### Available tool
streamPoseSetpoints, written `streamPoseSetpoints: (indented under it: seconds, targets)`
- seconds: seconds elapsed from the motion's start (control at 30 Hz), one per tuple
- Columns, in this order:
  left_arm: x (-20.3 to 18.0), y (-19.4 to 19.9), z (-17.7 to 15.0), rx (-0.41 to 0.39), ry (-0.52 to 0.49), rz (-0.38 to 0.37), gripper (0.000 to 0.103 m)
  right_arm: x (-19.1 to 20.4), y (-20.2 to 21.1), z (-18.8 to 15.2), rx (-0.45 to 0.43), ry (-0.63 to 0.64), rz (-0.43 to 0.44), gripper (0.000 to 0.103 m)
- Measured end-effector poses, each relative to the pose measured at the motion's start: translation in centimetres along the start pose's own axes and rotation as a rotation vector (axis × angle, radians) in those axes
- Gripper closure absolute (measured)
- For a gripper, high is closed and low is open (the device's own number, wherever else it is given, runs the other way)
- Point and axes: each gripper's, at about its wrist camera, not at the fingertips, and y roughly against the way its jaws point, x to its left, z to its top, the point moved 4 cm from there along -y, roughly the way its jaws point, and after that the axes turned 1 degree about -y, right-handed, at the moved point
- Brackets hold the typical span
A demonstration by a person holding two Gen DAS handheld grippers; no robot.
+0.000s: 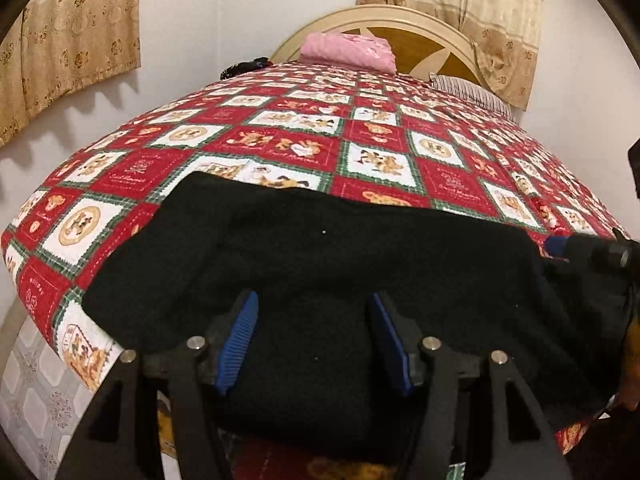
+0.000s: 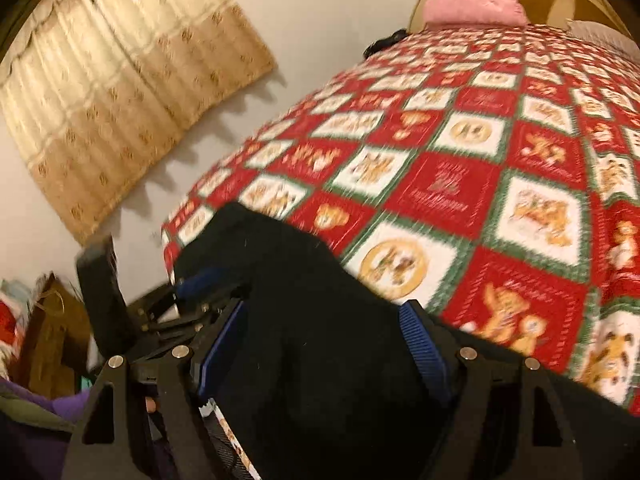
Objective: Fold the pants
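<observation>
Black pants [image 1: 320, 240] lie folded in a wide band across the near edge of the bed. My left gripper [image 1: 313, 298] hovers over their near side, its blue pads [image 1: 236, 340] wide apart, with a hump of black cloth between them that neither pad presses. The right gripper [image 1: 592, 252] shows at the right end of the pants. In the right wrist view, which is blurred, the pants [image 2: 288, 264] fill the lower middle. My right gripper [image 2: 324, 306] stands open over them. The left gripper [image 2: 192, 284] sits at their left end.
A red, white and green patchwork cover [image 1: 304, 120] spreads over the bed. A pink folded cloth [image 1: 346, 50] and a striped pillow [image 1: 472, 88] lie by the headboard [image 1: 420, 48]. Tiled floor [image 1: 32, 380] runs along the left bed edge. A brown bag [image 2: 52, 328] stands on the floor.
</observation>
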Motion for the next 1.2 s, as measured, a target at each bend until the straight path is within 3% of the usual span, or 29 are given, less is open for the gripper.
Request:
streamPoseSetpoints:
  seconds: [0.13,0.23,0.43,0.53,0.67,0.77,0.87,1.03,1.2]
  targets:
    - [-0.2,-0.1,-0.1,-0.01,-0.012,0.013,0.039,-2.0,0.5,0.2,-0.005,-0.018,-0.044,0.023]
    - [-0.2,-0.1,-0.1,-0.005,-0.011,0.006,0.039,-2.6,-1.0,-0.7,0.067,-0.059,0.001,0.023]
    - [-0.4,-0.1,-0.1,0.004,-0.007,-0.003,0.036,1.4,0.3,-2.4,0.131,-0.006,0.152,0.023]
    - [-0.5,-0.1,-0.1,0.006,-0.008,-0.005,0.036,2.5,-0.5,-3.5,0.168,0.051,0.1,0.023]
    - [-0.5,-0.2,-0.1,0.01,-0.002,-0.014,0.035,1.8,-0.1,-0.8,0.051,0.093,0.022,0.023]
    - [-0.6,-0.2,-0.1,0.009,-0.002,-0.012,0.035,0.5,-1.2,0.6,0.052,0.095,-0.004,0.023]
    - [-0.5,-0.1,-0.2,0.009,-0.003,-0.017,0.035,0.1,-3.0,-0.2,0.145,0.054,0.042,0.023]
    - [-0.5,-0.1,-0.1,0.015,-0.004,-0.02,0.035,2.5,-1.5,-2.7,0.177,0.064,0.136,0.023]
    - [-0.5,-0.1,-0.1,0.017,-0.002,-0.024,0.033,2.0,-2.1,-3.1,0.169,-0.022,0.185,0.023]
